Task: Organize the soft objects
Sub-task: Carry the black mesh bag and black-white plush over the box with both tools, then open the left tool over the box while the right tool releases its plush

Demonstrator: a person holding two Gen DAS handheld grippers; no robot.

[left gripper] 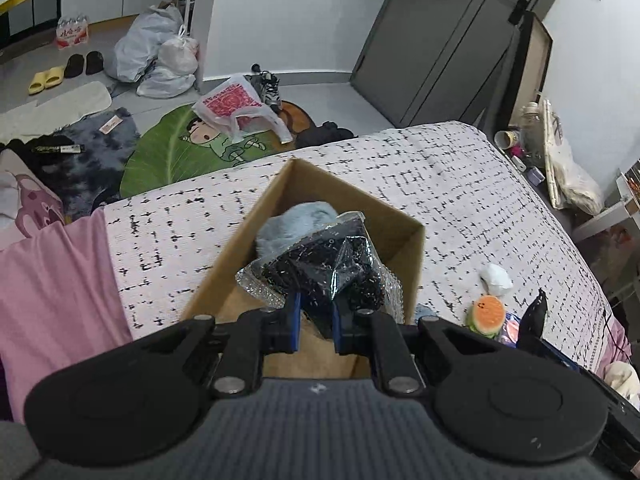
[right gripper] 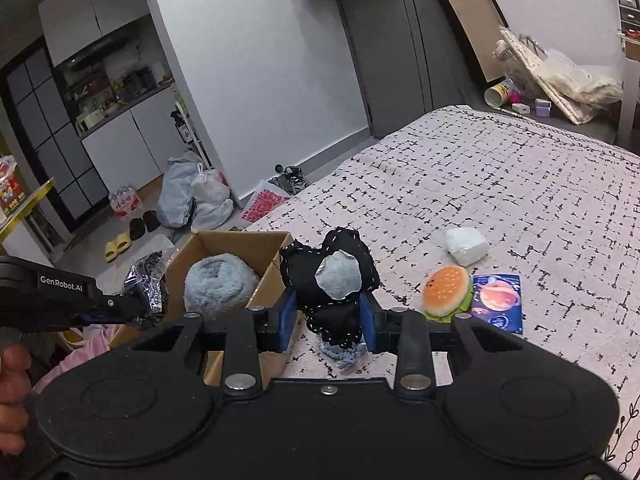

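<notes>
Blue pads of the left hand-held gripper (left gripper: 316, 320) are pinched tight on a black packet (left gripper: 320, 268) in clear wrap, held over the open box (left gripper: 404, 236) at the centre of the left wrist frame. A pale blue towel (left gripper: 292, 224) already lies inside the box.

By the right wrist view, the right hand-held gripper (right gripper: 328, 320) clamps a black plush (right gripper: 332, 276) with a grey patch, lower centre, just right of the box.

My judgement: the sorting is partway through, with one thing boxed and two on their way. Left on the bed (right gripper: 500, 184) are a burger toy (right gripper: 446, 290) and a white bundle (right gripper: 466, 246), right of centre, with a blue card (right gripper: 498, 300) touching the burger toy.

Only the right view shows the left gripper from the side, at the left edge, and a hand (right gripper: 14, 396) below it. Only the left view shows the box's far inner corner.
</notes>
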